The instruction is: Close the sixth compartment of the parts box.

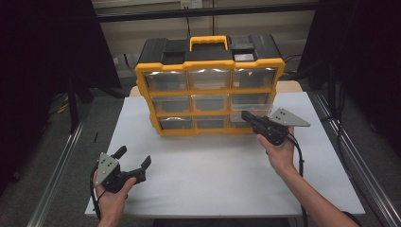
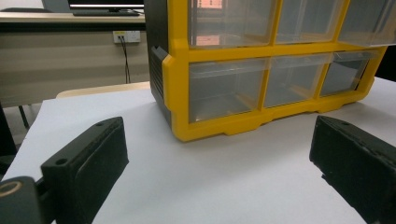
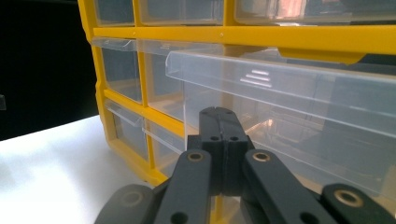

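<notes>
**Right gripper at the pulled-out drawer, left gripper idle**

In the high view, a yellow and black organizer (image 1: 210, 85) with three rows of clear drawers stands at the upper middle of the frame, on the far part of a white table (image 1: 213, 175). Its middle-right drawer (image 1: 253, 101) sticks out toward the camera, past the yellow frame.

The right gripper (image 1: 247, 116), right of centre in the high view, has its jaws pressed together, with their tip just at the front of that drawer. In the right gripper view the two jaws meet at lower centre, directly before the clear drawer front (image 3: 289, 93), which spans the right half of the frame; whether they pinch its edge I cannot tell.

The left gripper (image 1: 134, 158) sits at the lower left of the high view, jaws spread wide with nothing between them, well apart from the organizer. In the left gripper view its jaws flank bare table, with the organizer's lower corner at upper right.
</notes>
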The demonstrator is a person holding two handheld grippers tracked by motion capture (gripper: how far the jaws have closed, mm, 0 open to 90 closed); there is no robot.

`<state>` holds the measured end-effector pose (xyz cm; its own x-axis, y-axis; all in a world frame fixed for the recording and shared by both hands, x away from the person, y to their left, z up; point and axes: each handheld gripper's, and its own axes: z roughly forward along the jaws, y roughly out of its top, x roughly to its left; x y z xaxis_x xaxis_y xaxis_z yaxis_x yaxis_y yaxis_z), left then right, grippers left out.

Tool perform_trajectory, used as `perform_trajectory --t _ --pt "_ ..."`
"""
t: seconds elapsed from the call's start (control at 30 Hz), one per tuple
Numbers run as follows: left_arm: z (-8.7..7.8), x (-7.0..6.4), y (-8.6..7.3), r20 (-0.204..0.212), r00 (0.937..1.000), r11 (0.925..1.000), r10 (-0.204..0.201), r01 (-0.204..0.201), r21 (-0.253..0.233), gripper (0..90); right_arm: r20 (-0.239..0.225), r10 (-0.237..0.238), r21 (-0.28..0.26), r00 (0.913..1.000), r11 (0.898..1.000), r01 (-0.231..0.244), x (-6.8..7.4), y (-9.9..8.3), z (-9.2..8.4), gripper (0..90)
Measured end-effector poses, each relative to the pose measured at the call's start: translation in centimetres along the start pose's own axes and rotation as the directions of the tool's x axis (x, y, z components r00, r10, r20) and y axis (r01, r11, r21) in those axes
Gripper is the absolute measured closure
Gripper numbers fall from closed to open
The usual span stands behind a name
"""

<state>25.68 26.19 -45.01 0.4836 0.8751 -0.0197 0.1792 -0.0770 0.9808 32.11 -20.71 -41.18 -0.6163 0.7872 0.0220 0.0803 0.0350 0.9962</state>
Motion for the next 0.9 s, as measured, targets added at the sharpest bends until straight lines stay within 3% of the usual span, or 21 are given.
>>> perform_trajectory --t 0.63,0.67,0.73,0.9 --pt "0.13 0.01 -0.13 0.023 0.9997 1.0000 -0.009 0.009 -0.002 4.3 0.005 0.002 -0.001 1.0000 1.000 -0.002 -0.34 0.27 0.60 90.0" --pt "0.11 0.12 -0.12 0.012 0.9999 1.0000 0.006 -0.006 0.001 4.3 0.005 0.004 -0.005 1.0000 1.000 -0.004 -0.40 0.27 0.68 90.0" --pt "0.15 0.02 -0.09 0.013 0.9999 1.0000 -0.007 0.007 -0.005 4.3 0.006 0.005 -0.005 1.0000 1.000 -0.005 -0.44 0.29 0.76 90.0" --pt "0.11 0.02 -0.08 0.001 1.0000 1.0000 0.005 -0.005 0.002 4.3 0.006 0.007 -0.002 1.0000 1.000 -0.007 -0.48 0.34 0.87 90.0"
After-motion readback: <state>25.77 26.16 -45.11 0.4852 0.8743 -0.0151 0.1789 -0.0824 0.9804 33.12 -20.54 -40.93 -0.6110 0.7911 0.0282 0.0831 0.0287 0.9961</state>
